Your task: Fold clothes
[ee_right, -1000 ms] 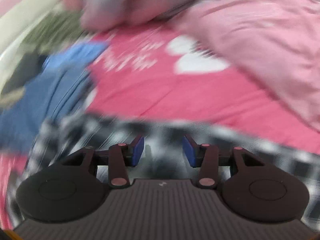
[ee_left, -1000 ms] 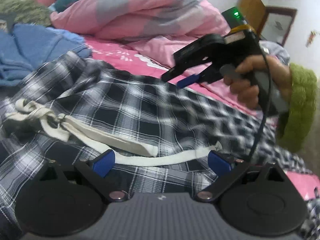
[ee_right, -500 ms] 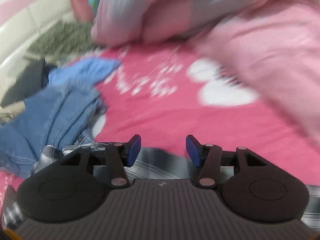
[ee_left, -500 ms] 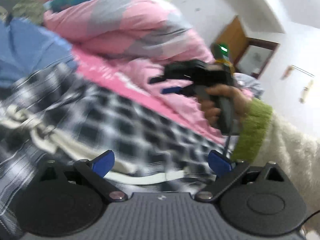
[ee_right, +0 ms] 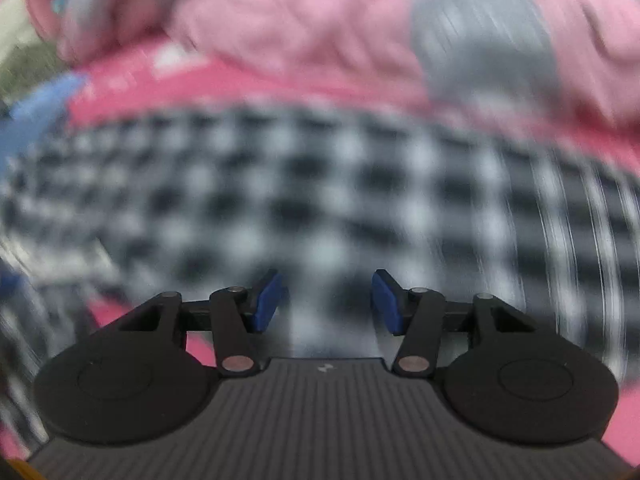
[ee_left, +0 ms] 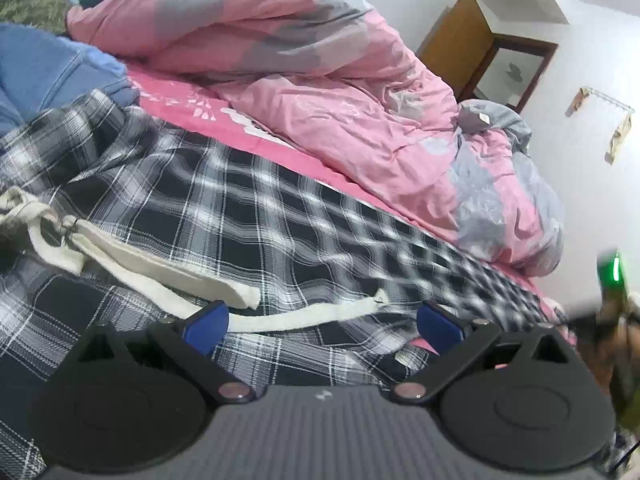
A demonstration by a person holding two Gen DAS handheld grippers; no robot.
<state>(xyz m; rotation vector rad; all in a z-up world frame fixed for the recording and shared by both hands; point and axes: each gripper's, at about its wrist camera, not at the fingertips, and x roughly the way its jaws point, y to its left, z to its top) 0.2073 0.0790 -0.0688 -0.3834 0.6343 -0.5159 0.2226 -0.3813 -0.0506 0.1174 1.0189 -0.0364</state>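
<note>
Two grippers, both with jaws apart and nothing clamped. Left gripper [ee_left: 322,320] hangs low over the plaid garment [ee_left: 256,216], blue pads wide; the white drawstring [ee_left: 304,316] lies across the gap between them on the cloth, and I can't tell if a pad touches it. Right gripper [ee_right: 326,300] has its pads parted about halfway with only blurred plaid below; its view is heavily motion-smeared. In the left wrist view, a blurred bit of the right-hand tool with a green light [ee_left: 614,268] shows at the far right edge.

Plaid garment is spread flat on the pink bedsheet [ee_left: 188,100], running from the left foreground out to the right. A knotted end of the drawstring [ee_left: 28,208] bunches at the left. Blue denim [ee_left: 44,68] sits just beyond the plaid at upper left, touching it. Behind that, a pink-and-grey duvet [ee_left: 320,80] is heaped along the bed. Farthest: a white wall and a wooden door [ee_left: 456,36].
</note>
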